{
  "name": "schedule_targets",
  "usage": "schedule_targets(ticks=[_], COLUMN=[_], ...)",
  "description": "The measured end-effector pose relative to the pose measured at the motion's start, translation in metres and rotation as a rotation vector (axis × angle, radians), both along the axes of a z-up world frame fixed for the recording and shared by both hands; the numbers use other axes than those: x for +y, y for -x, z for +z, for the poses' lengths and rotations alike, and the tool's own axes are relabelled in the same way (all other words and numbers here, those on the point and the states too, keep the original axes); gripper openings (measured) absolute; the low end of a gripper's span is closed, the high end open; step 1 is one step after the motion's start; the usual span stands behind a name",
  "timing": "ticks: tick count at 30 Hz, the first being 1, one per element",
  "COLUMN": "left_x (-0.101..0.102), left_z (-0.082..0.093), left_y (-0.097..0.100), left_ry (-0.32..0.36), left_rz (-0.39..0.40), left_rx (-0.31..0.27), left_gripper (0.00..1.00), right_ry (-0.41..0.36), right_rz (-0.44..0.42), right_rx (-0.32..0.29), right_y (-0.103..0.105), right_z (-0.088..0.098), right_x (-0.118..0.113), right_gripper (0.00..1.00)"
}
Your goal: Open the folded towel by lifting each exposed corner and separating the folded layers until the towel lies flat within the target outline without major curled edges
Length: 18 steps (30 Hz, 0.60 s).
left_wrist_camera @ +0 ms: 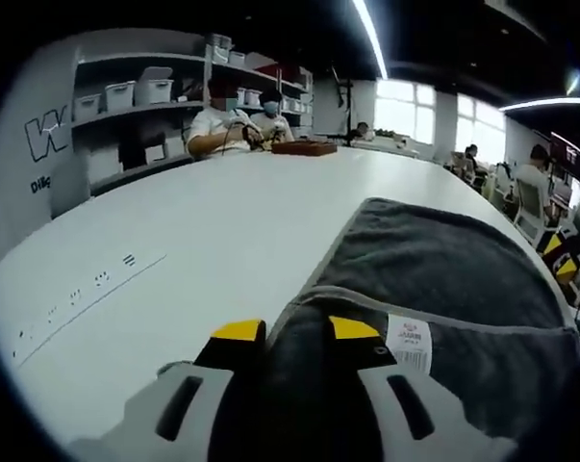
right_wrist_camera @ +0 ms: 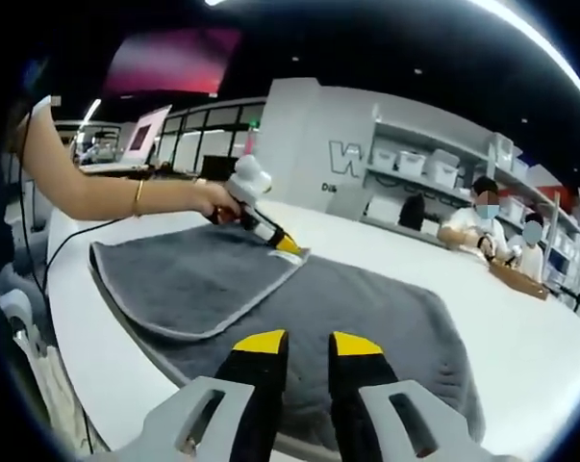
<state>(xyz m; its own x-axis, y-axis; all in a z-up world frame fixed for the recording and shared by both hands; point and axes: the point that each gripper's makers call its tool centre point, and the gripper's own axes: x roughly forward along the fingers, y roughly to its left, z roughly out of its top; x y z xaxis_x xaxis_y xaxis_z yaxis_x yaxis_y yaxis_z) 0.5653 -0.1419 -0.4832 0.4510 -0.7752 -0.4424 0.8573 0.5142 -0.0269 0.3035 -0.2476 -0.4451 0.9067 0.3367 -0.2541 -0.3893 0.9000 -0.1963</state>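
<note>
Partly hidden, the left gripper (left_wrist_camera: 296, 332) pinches the towel's (right_wrist_camera: 366, 308) corner.

white table (left_wrist_camera: 222, 221) | shelving with bins (left_wrist_camera: 136, 96) | windows (left_wrist_camera: 405, 101) | ceiling strip lights (left_wrist_camera: 369, 34)

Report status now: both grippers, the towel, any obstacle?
Left gripper shut on towel corner flap. Right gripper open, over towel edge. Towel partly folded. No obstacle seen.

Left hand-held gripper (right_wrist_camera: 291, 247) apparently pinches grey towel (right_wrist_camera: 366, 308) corner.
</note>
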Motion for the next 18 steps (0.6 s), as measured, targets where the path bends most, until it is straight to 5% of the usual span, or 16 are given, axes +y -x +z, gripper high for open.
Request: schedule_targets(ticks=[18], left_x=[-0.0011], left_z=[0.0034], left_y=[-0.0041], left_ry=[0.023], left_rz=[0.019], left_rx=[-0.089], left_gripper=[0.15], right_ry=[0.003], right_rz=[0.014], right_rx=[0.004], right_y=[-0.0003], right_z=[0.0003], right_x=[0.0089], right_gripper=[0.11])
